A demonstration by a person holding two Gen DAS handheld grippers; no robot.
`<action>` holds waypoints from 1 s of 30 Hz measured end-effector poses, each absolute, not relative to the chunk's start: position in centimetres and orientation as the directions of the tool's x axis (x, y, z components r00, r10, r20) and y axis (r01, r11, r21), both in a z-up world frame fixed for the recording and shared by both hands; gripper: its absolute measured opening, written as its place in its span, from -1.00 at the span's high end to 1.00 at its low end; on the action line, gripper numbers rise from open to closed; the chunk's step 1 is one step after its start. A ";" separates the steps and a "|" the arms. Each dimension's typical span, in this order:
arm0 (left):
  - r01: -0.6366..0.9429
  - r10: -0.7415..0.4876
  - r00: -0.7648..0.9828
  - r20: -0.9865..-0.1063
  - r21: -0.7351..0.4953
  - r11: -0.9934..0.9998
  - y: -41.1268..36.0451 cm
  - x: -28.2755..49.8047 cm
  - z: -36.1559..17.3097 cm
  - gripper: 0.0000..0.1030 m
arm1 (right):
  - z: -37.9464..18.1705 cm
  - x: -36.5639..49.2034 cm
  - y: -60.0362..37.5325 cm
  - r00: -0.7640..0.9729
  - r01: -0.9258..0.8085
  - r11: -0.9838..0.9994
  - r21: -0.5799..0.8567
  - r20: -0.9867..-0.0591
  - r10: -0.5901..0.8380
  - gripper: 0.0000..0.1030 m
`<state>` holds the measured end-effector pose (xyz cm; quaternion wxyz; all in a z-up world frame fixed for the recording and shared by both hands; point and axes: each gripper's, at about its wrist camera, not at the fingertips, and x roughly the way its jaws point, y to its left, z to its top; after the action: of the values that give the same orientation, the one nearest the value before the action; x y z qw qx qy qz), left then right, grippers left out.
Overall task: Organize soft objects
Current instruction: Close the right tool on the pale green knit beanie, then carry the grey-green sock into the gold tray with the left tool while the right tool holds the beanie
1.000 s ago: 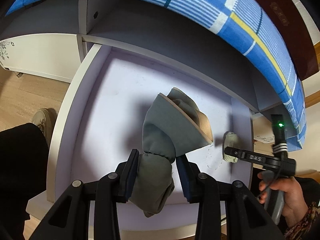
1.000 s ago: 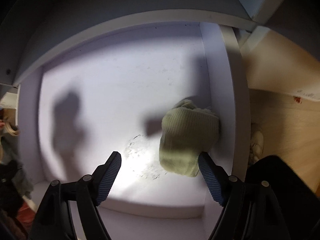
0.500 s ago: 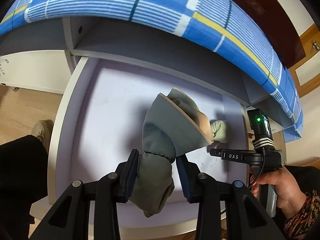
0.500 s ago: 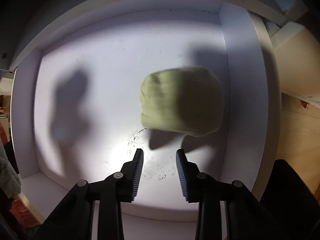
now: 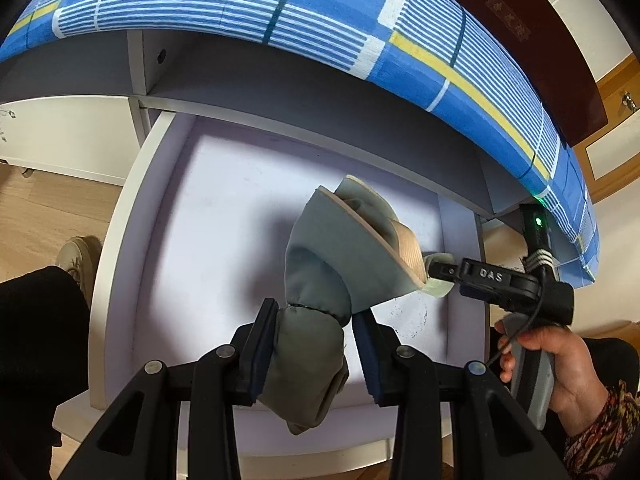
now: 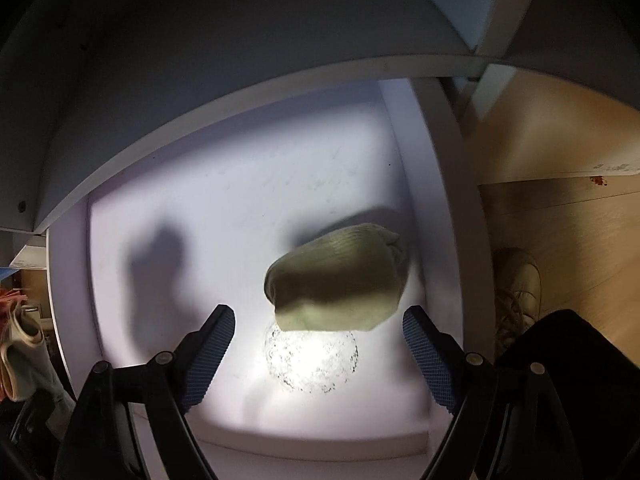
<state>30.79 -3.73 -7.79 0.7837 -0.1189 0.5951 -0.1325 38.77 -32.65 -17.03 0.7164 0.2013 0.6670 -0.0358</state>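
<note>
The left gripper [image 5: 314, 354] has its fingers [image 5: 262, 354] closed on the padded cuff of a grey-green slipper [image 5: 340, 264]. The slipper's long axis runs forward and a little to the right of those fingers, sole edge up, toe hanging over the middle of the open drawer [image 5: 120, 240]. To the left of the fingers the drawer floor is bare right out to the left wall, so that side looks the roomiest place to lay the slipper down. Ahead, the drawer runs under a shelf covered by a blue checked cloth [image 5: 360, 28].

Further right, the right gripper [image 6: 320, 344] has its fingers [image 6: 210, 354] spread wide and holds nothing. A pale green sock bundle [image 6: 334, 278] sits just ahead of them, slightly right of centre, its long axis lying roughly crosswise and tilted up toward the right. It appears to sit close to the drawer's right wall [image 6: 434, 240], though whether it touches cannot be told. The right hand is plainly nearer the bundle. That wall leaves little room beside it, while open floor lies left of the right fingers
</note>
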 end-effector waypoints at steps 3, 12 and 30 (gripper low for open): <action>0.067 -0.353 0.254 -0.900 -0.348 0.935 -3.7 30.9 -8.0 0.27 | -17.7 39.8 -32.3 0.121 0.345 0.898 0.271 -0.962 0.244 -0.68; 0.054 -0.363 0.247 -0.898 -0.362 0.931 -3.9 31.0 -8.4 0.27 | -18.4 41.0 -29.7 0.074 0.184 0.976 0.116 -0.992 0.104 -0.44; 0.189 -0.392 0.322 -0.862 -0.348 0.918 -5.8 29.8 -4.1 0.27 | -18.3 37.5 -26.4 -0.004 0.121 0.988 0.093 -0.996 0.094 -0.15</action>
<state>29.76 -5.84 -4.11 0.8077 -0.0919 0.5540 -0.1798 37.52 -26.36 -18.32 0.7017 0.0759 0.7083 -0.0098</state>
